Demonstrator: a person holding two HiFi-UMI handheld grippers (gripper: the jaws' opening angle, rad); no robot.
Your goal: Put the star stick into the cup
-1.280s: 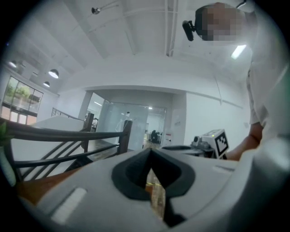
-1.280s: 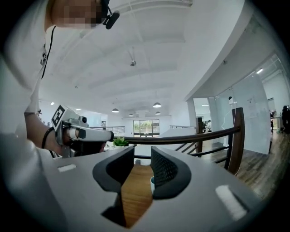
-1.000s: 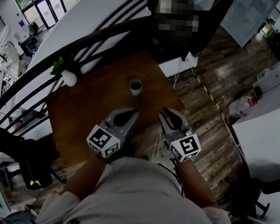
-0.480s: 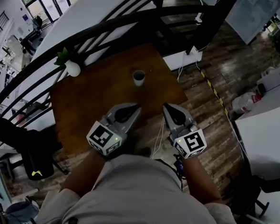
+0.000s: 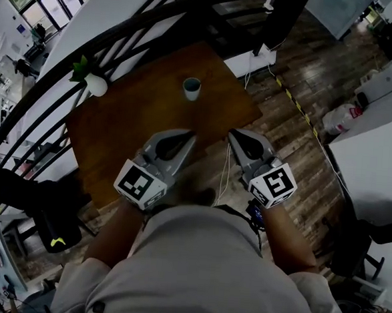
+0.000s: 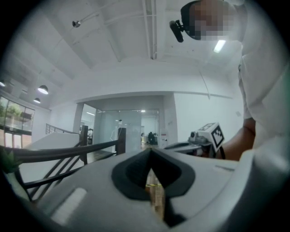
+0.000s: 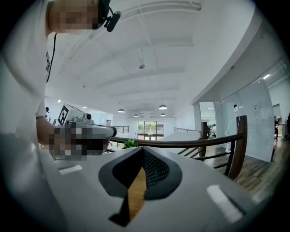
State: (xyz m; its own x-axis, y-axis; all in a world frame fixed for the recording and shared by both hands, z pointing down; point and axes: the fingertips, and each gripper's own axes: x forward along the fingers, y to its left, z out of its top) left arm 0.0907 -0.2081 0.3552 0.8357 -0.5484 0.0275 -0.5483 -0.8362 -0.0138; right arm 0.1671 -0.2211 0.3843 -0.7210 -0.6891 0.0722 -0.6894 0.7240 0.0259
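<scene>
Wooden table (image 5: pixel 128 118) | left tool (image 5: pixel 189 134) closed, empty | right tool (image 5: pixel 232 133) closed, empty | cup (image 5: pixel 191 88) well apart

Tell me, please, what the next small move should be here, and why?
Probably lean in and check the cup: no star stick shows on the table, and the left gripper and right gripper sit shut, nothing between their fingers.

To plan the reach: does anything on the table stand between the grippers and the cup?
Nothing visible does: only bare table lies between the left gripper, the right gripper and the cup; the plant stands aside, far left.
</scene>
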